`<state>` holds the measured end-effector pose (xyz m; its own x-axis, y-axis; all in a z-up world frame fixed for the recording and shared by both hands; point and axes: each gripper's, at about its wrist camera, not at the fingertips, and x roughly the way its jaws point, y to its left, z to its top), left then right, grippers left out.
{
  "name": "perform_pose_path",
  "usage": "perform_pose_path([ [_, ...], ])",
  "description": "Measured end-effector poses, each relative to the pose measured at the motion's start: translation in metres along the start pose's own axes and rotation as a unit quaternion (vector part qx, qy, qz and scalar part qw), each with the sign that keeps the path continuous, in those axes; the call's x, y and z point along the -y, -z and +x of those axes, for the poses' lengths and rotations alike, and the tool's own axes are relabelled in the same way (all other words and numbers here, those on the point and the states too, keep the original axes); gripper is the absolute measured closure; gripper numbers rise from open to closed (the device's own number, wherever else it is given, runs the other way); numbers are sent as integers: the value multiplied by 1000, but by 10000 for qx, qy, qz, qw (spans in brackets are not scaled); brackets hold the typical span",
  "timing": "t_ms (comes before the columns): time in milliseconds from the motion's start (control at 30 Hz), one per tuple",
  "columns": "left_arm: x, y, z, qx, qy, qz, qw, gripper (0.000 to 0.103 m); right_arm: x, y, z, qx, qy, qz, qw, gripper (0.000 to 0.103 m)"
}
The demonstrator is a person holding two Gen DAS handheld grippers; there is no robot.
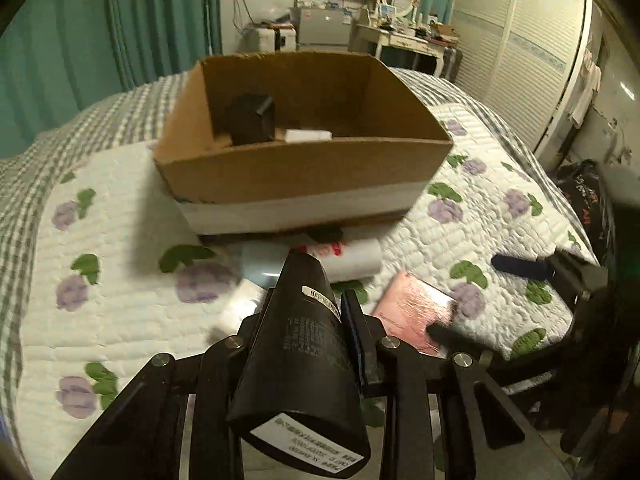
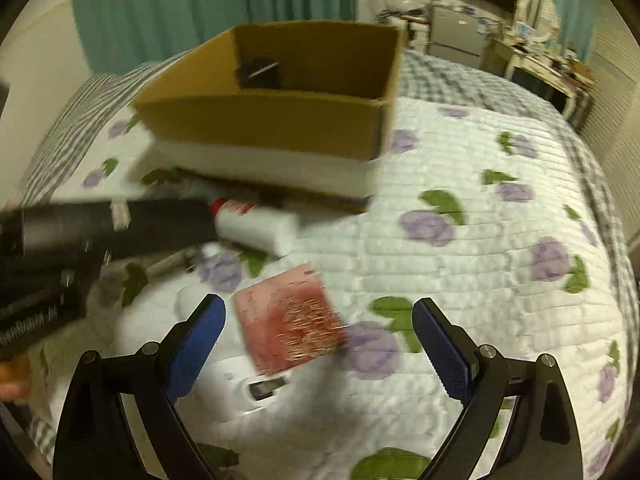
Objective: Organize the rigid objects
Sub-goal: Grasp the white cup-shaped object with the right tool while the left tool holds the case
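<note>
My left gripper (image 1: 310,300) is shut on a long black tube (image 1: 304,340) with a white label, held above the quilt. The same black tube (image 2: 120,220) shows at the left of the right wrist view. Ahead stands an open cardboard box (image 1: 304,168) holding a black object (image 1: 250,118) and a small white item (image 1: 308,135). A white bottle with red print (image 1: 348,258) lies in front of it. My right gripper (image 2: 320,308) stands open just above a pink box (image 2: 288,316) that lies flat on the quilt, with nothing between its fingers.
The cardboard box (image 2: 264,124) rests on a white slab on a floral quilt (image 2: 480,280). A white device (image 2: 240,392) lies under the pink box, and a thin silvery item (image 2: 172,264) near the bottle (image 2: 256,228). Bed edge and dark bags are at the right (image 1: 588,208).
</note>
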<state>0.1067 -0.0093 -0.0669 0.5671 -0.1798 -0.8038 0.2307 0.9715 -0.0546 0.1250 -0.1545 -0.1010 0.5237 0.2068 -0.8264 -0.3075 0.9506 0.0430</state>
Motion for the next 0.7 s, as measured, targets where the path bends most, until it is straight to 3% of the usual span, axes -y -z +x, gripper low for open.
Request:
perform_pose_path([
  [100, -11, -3, -6, 125, -164, -66, 9998, 73, -18, 5, 9, -145, -361, -233, 9990, 9],
  [167, -17, -3, -10, 160, -190, -123, 9996, 73, -31, 10, 17, -269, -508, -390, 9976, 15],
  [267, -21, -4, -10, 166, -223, -160, 9995, 73, -53, 21, 29, -537, -553, -731, 9943, 25],
  [333, -21, -3, -11, 161, -235, -179, 9994, 73, -64, 30, 34, -638, -369, -991, 9923, 28],
  [367, -21, -3, -12, 157, -236, -188, 9994, 73, -67, 34, 34, -645, -288, -1071, 9917, 38],
  [400, -21, -2, -14, 170, -235, -198, 9994, 73, -69, 35, 34, -643, -257, -1074, 9918, 57],
  [433, -20, -2, -16, 184, -223, -202, 9994, 73, -69, 35, 32, -616, -172, -1063, 9923, 60],
  [700, -18, -2, -43, 420, -142, -242, 9987, 73, -57, 17, -4, -228, -22, -688, 9974, 60],
])
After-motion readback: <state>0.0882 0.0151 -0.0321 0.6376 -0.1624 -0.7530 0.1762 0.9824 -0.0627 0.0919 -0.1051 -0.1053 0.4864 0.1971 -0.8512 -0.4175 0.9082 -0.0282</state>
